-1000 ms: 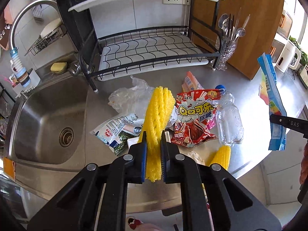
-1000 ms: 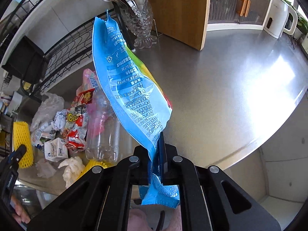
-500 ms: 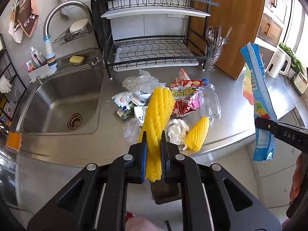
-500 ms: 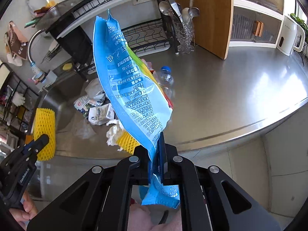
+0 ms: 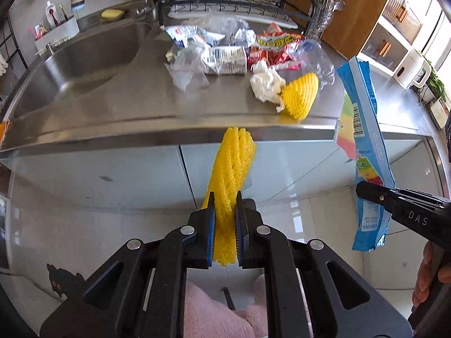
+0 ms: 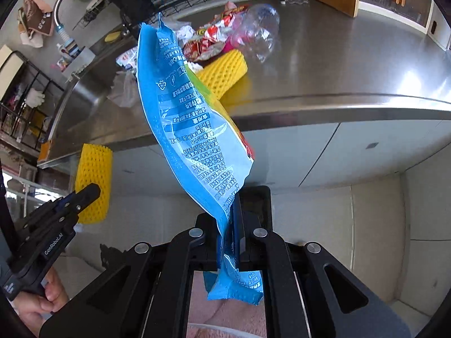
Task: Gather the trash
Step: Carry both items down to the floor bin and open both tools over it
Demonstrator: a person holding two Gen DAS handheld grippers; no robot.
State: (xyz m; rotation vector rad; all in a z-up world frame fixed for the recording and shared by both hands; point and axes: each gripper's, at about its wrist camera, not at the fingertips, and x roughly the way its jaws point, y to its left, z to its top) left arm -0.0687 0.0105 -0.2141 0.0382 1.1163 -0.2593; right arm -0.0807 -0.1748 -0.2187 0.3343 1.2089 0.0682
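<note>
My left gripper (image 5: 225,222) is shut on a yellow foam net sleeve (image 5: 231,174), held in front of the counter's edge above the floor. From the right wrist view the same sleeve (image 6: 94,180) shows at the left, pinched by the left gripper (image 6: 93,190). My right gripper (image 6: 235,219) is shut on a blue snack wrapper (image 6: 191,129), which hangs at the right of the left wrist view as well (image 5: 363,152). On the steel counter (image 5: 112,104) lies a heap of trash: a second yellow foam net (image 5: 300,95), crumpled white paper (image 5: 266,83), a clear plastic bottle (image 5: 315,56), and red snack bags (image 5: 274,48).
A sink (image 5: 84,53) is set into the counter's left part, with a dish rack (image 5: 234,0) behind the heap and a cutlery holder (image 5: 321,8) beside it. A white kettle (image 5: 414,67) stands far right. Pale cabinet fronts (image 5: 141,174) run below the counter's edge.
Both grippers have pulled back from over the counter and sunk below its front edge, each still holding its item. The trash heap now lies farther off.
</note>
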